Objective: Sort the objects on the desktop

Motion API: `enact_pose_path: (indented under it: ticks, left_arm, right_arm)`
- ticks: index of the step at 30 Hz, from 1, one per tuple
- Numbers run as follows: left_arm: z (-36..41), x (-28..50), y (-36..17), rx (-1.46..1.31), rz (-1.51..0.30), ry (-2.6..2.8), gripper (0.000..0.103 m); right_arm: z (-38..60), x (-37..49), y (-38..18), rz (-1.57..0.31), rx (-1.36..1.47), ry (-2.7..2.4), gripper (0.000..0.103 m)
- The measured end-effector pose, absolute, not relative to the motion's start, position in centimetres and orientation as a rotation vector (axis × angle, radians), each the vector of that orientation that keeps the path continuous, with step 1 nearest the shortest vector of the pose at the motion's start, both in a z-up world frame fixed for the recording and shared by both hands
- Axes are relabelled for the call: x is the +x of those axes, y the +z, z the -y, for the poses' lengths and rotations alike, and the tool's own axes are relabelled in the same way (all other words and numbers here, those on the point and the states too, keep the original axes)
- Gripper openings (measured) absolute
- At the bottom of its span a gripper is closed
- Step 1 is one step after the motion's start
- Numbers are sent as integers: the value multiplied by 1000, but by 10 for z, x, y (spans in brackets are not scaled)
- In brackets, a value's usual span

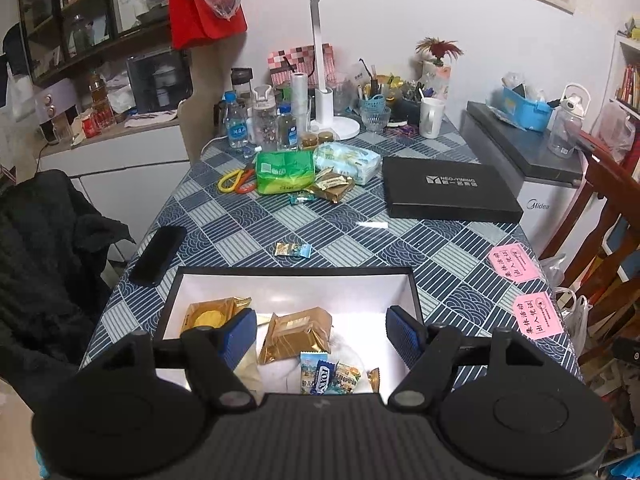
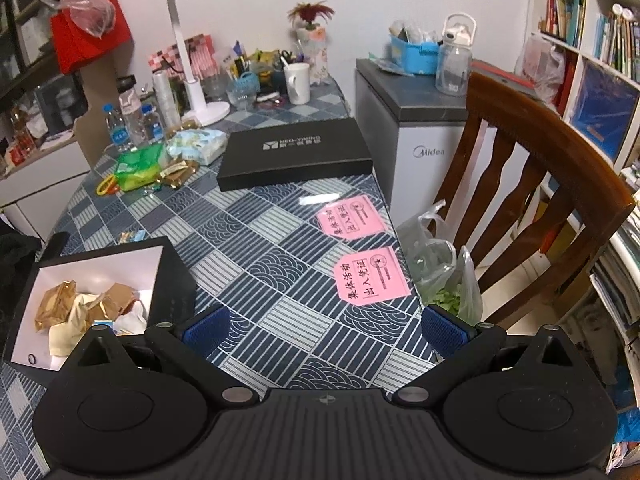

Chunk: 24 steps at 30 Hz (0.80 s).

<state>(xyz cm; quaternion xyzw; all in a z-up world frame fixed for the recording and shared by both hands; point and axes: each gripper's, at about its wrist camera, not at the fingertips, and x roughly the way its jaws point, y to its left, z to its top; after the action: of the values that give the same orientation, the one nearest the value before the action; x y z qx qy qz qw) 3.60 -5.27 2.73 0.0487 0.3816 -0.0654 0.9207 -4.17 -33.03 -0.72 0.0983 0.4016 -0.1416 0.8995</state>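
Over open box (image 1: 404, 280), we see left tongs (image 1: 322, 330) spread apart, empty. Box black outside, white inside, holds gold packets (image 1: 298, 334) and candy wrappers (image 1: 330, 374). Stray candy (image 1: 293, 249) on counter (image 1: 360, 240) just beyond box. Right tongs (image 2: 322, 326) apart, empty, over counter beside pink cards (image 2: 372, 276).

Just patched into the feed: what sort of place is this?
Probably a lived-in home dining or study room: a cluttered table with a desk lamp, a Midea fridge and crowded bookshelves.
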Motion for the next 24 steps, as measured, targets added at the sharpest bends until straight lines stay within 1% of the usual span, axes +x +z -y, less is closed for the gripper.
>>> enact_pose_path:
  ticks: [15, 24]
  left_arm:
    - [58, 25, 35, 117, -745, -183, 85]
    - [65, 32, 26, 141, -779, -213, 85]
  right_arm:
    - [303, -44, 10, -807, 157, -256, 103]
    - [290, -25, 5, -845, 143, -247, 103]
